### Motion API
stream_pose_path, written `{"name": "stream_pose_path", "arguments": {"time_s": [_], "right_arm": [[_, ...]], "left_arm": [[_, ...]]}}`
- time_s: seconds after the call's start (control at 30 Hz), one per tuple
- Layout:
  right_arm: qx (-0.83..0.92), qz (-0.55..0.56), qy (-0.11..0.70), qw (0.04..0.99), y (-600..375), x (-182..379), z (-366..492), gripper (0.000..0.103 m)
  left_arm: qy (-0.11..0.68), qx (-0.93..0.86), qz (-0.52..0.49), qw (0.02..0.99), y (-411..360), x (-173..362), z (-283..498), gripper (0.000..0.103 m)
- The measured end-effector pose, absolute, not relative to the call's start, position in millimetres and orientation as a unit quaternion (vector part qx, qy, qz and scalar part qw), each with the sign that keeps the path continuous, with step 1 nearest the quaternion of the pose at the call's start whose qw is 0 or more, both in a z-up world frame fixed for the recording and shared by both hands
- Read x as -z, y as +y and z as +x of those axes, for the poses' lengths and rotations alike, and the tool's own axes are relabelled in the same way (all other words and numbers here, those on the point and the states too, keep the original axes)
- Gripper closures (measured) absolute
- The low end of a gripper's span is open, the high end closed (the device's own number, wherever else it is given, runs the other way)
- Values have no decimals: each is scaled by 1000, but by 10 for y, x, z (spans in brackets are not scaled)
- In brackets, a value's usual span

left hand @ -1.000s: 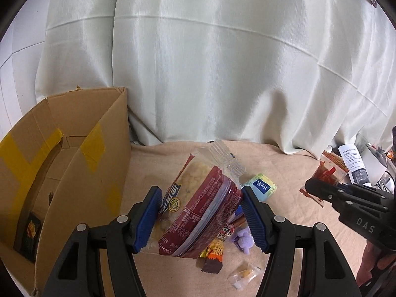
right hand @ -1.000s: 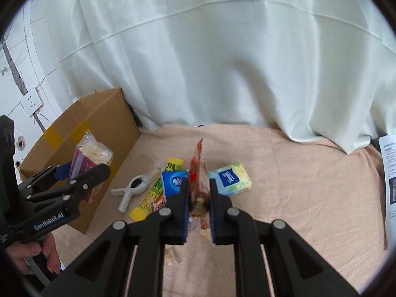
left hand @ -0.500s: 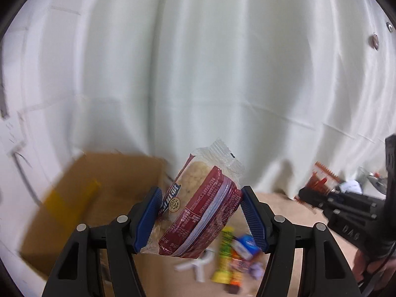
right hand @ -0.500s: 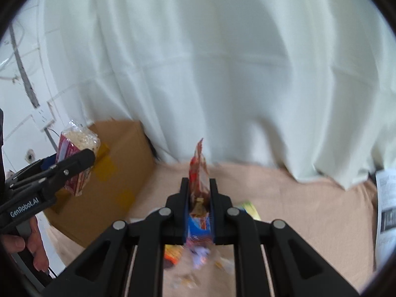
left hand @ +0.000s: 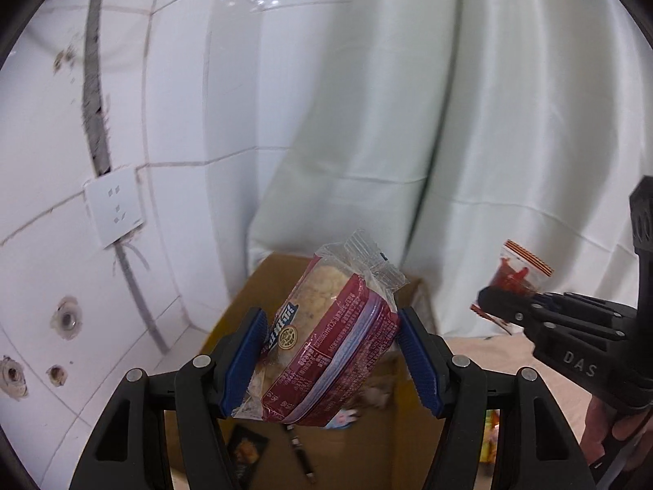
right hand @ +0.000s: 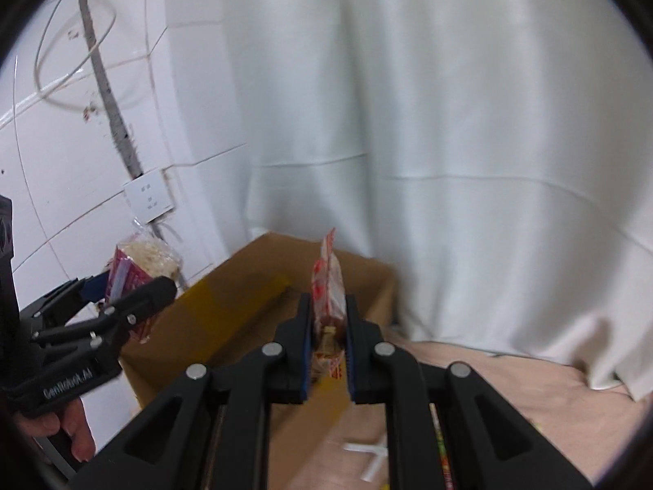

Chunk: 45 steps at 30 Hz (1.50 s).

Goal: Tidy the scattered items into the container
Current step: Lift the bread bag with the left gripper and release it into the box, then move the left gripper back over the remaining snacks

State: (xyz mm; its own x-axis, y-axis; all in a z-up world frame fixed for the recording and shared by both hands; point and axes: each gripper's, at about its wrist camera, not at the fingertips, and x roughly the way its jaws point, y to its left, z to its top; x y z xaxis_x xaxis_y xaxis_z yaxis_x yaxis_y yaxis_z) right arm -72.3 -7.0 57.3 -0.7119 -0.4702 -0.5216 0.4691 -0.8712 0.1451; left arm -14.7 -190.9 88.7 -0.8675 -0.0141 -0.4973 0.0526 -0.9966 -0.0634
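My left gripper is shut on a maroon-and-clear packet of noodles, held tilted above the open cardboard box. In the right wrist view the same noodle packet hangs left of the cardboard box. My right gripper is shut on a thin red-and-white snack sachet, standing upright over the box's near wall. The left wrist view shows that snack sachet at the right, clamped in the right gripper. Several small items lie on the box floor.
A white tiled wall with a socket plate and a cable rises left of the box. A pale curtain hangs behind it. A beige cloth covers the surface, with a white clip and a snack stick lying on it.
Both grippers rose and swung left from above the scattered items to over the cardboard box, each keeping its packet. The tiled wall has come into view.
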Motion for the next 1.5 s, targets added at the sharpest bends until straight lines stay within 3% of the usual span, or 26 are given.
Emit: {"name": "stream_pose_path", "arguments": {"time_s": [0.43, 0.8, 0.9, 0.97, 1.03, 1.13, 1.2, 1.33, 1.4, 1.5], "right_arm": [[897, 336, 22, 285, -752, -168, -955, 87], [883, 366, 41, 290, -1001, -41, -1000, 86], [884, 368, 49, 283, -1022, -31, -1007, 85], [883, 372, 59, 280, -1045, -21, -1013, 80], [885, 370, 65, 275, -1047, -26, -1012, 54], [893, 365, 64, 256, -999, -50, -1025, 29], [897, 362, 55, 249, -929, -77, -1039, 19], [903, 361, 52, 228, -845, -122, -1053, 7], [909, 355, 52, 213, -795, -154, -1049, 1], [913, 345, 43, 212, -703, -189, -1042, 0]], "left_arm": [[47, 951, 305, 16, -2315, -342, -278, 37], [51, 942, 331, 18, -2384, -199, -377, 36], [54, 939, 339, 25, -2395, -180, -406, 31], [54, 936, 346, 37, -2413, -170, -437, 21], [67, 937, 341, 43, -2463, -181, -431, 20], [70, 936, 342, 39, -2485, -198, -426, 15], [60, 935, 346, 40, -2464, -196, -434, 14], [56, 935, 345, 50, -2433, -202, -447, 12], [57, 935, 346, 58, -2437, -201, -463, 1], [45, 940, 334, 42, -2389, -216, -454, 0]]}}
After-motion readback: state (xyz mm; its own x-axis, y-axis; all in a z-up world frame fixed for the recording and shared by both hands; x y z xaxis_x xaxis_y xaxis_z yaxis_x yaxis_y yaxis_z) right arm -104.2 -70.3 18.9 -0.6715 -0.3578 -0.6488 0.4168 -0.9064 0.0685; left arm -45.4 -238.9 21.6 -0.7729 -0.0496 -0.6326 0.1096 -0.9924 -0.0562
